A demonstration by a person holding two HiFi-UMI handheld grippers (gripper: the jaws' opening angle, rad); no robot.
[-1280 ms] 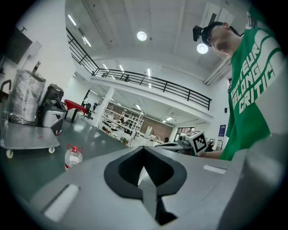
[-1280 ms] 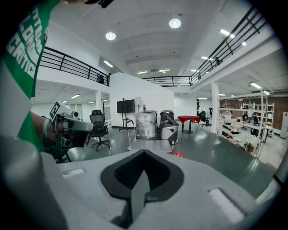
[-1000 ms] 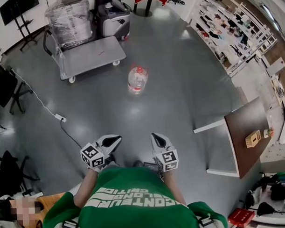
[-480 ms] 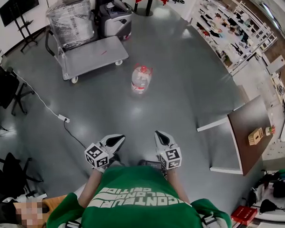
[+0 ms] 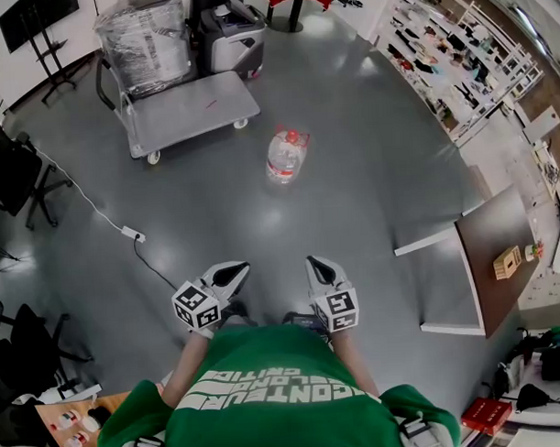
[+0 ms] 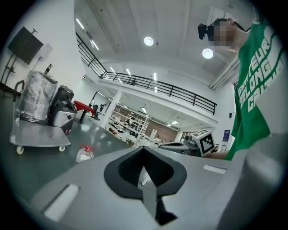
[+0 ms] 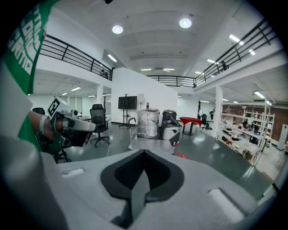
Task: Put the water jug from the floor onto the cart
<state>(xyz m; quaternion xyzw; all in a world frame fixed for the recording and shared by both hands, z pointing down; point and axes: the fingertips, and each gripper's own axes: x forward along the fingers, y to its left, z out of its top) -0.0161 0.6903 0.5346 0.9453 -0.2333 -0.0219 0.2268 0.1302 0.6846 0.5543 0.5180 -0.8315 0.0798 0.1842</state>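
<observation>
The water jug (image 5: 286,156) stands on the floor just off the cart's (image 5: 189,111) near right corner, not on it. It is upright, long axis vertical, red cap on top. The left gripper (image 5: 229,275) and right gripper (image 5: 320,270) hang well apart from the jug, on its side away from the cart. Both pairs of jaws are clenched together on nothing. The left gripper view shows the whole jug beside the cart. The right gripper view shows the cart, but only a red bit of the jug.

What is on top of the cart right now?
The cart deck is mostly bare; a plastic-wrapped bundle appears to stand at its handle end, contents hidden by the wrap. The water jug stands on the floor, apart from it.
</observation>
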